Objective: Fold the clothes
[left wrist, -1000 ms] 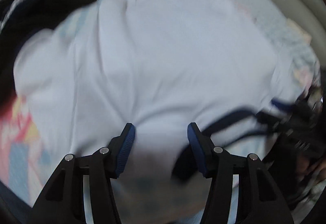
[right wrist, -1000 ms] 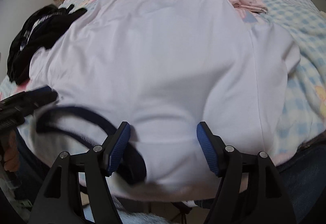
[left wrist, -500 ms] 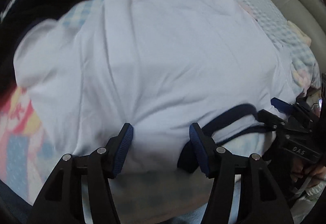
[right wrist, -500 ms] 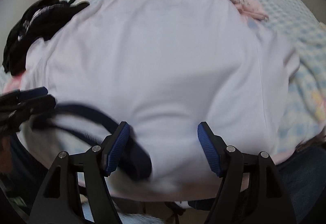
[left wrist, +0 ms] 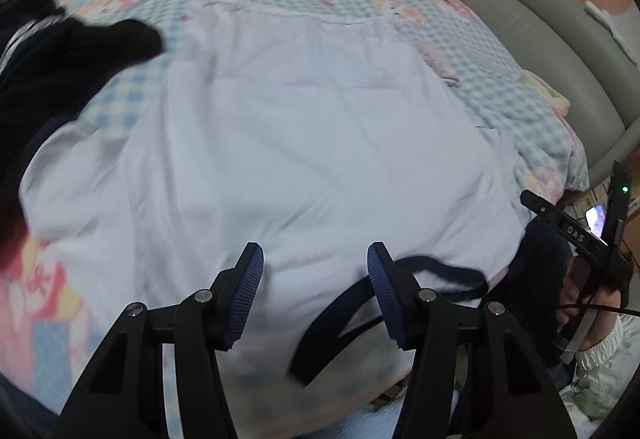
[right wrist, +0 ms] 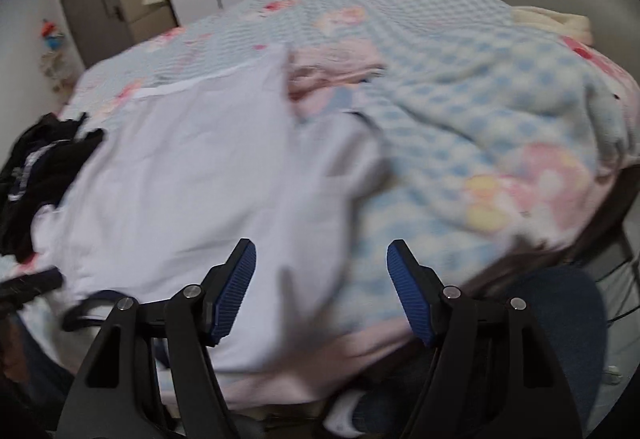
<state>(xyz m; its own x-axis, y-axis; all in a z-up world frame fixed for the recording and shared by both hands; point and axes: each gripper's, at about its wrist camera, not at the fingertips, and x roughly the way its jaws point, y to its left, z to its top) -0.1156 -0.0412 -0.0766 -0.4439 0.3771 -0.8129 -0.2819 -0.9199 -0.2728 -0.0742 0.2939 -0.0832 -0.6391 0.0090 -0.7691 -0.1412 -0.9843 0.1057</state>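
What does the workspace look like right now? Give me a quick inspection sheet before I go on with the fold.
Surface: bed with blue checked cartoon bedspread, rumpled at the right.
Job's things: white T-shirt spread flat, dark neckband at the near edge.
Clutter: dark clothes pile at the left, over the shirt's sleeve; small pink garment beside the shirt's far right corner.
Grippers: left gripper open over the neckline; right gripper open above the shirt's right edge, view blurred.
Cables: black lead on the right gripper.
Surroundings: padded bed frame, door.
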